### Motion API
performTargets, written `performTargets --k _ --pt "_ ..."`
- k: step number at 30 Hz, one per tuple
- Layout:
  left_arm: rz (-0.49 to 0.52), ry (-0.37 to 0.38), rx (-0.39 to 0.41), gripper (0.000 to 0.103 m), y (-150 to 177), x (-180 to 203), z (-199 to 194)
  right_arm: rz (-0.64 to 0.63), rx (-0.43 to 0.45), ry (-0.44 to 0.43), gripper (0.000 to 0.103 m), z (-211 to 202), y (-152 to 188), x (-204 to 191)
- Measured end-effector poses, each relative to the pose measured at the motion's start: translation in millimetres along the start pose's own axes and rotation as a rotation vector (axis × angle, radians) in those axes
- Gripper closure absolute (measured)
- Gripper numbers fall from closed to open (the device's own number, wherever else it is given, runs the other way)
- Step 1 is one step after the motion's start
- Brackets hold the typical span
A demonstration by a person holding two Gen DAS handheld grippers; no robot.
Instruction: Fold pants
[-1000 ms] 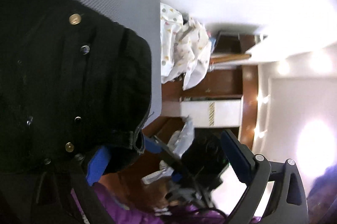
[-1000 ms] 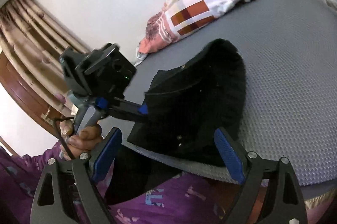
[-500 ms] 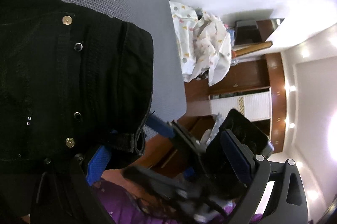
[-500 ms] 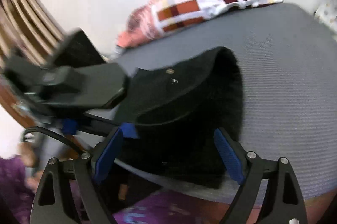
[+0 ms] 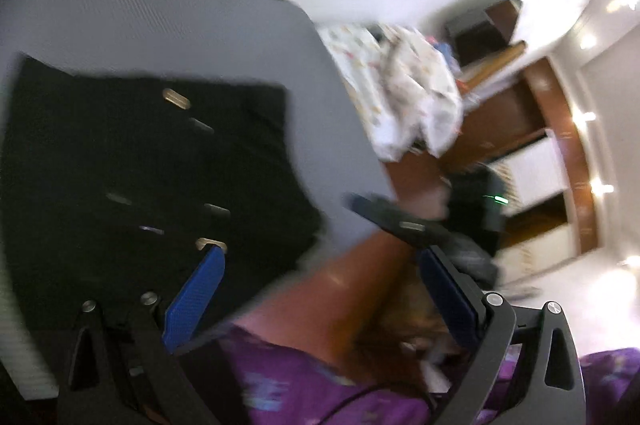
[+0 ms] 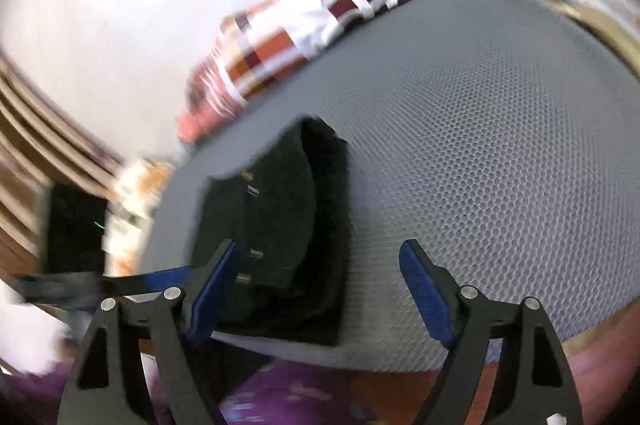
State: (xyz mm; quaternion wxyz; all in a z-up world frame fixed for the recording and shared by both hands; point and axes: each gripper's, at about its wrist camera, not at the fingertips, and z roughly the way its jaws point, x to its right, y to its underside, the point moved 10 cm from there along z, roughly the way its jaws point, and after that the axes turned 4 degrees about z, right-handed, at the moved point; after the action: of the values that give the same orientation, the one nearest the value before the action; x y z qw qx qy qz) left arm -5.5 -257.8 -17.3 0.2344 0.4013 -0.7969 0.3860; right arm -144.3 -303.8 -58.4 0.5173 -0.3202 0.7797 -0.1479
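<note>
Black pants (image 6: 280, 237) with metal buttons lie folded in a compact stack on the grey mesh bed (image 6: 480, 153), near its front edge. In the left wrist view the pants (image 5: 140, 177) fill the left side. My left gripper (image 5: 320, 265) is open and empty, above the bed's edge just right of the pants. My right gripper (image 6: 320, 265) is open and empty, hovering over the pants' near right edge. The left gripper's fingers (image 6: 132, 279) show blurred at the lower left in the right wrist view. The right gripper's finger (image 5: 396, 221) shows blurred in the left wrist view.
A red, white and brown checked cloth (image 6: 304, 33) lies at the bed's far edge against the white wall. A white patterned cloth (image 5: 408, 97) hangs past the bed's right side. Wooden furniture (image 5: 520, 129) stands beyond. The person's purple clothing (image 5: 340, 385) is at the bed's front.
Both grippers have let go of the pants and pulled back from them. The pants have dropped flat on the bed as a folded stack. Both views are motion-blurred.
</note>
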Motion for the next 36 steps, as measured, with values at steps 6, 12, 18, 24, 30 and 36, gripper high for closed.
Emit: performTargets --k 6,12,18,24,30,36 --pt "0.005 -0.203 0.144 0.005 7.8 -61.9 -51.7 -0.090 -0.072 -0.015 0.026 14.5 30.0 -36.3" --pt "-0.085 -0.241 0.162 0.005 27.4 -103.6 -60.1 -0.149 -0.106 0.129 0.039 41.8 42.0 -32.8" --pt "-0.166 -0.224 0.138 0.005 39.0 -120.5 -56.0 -0.193 -0.087 0.171 0.079 45.6 32.4 -38.6" --pt "-0.165 -0.234 0.144 0.005 36.7 -118.4 -58.1 -0.164 -0.086 0.108 0.086 36.5 28.4 -43.6" --pt "-0.154 -0.249 0.136 0.005 36.0 -119.1 -57.2 -0.083 -0.112 0.079 0.088 35.6 35.0 -29.3" --pt "-0.169 -0.245 0.140 0.005 35.0 -120.8 -57.6 -0.023 -0.125 0.015 0.091 24.0 33.5 -33.4"
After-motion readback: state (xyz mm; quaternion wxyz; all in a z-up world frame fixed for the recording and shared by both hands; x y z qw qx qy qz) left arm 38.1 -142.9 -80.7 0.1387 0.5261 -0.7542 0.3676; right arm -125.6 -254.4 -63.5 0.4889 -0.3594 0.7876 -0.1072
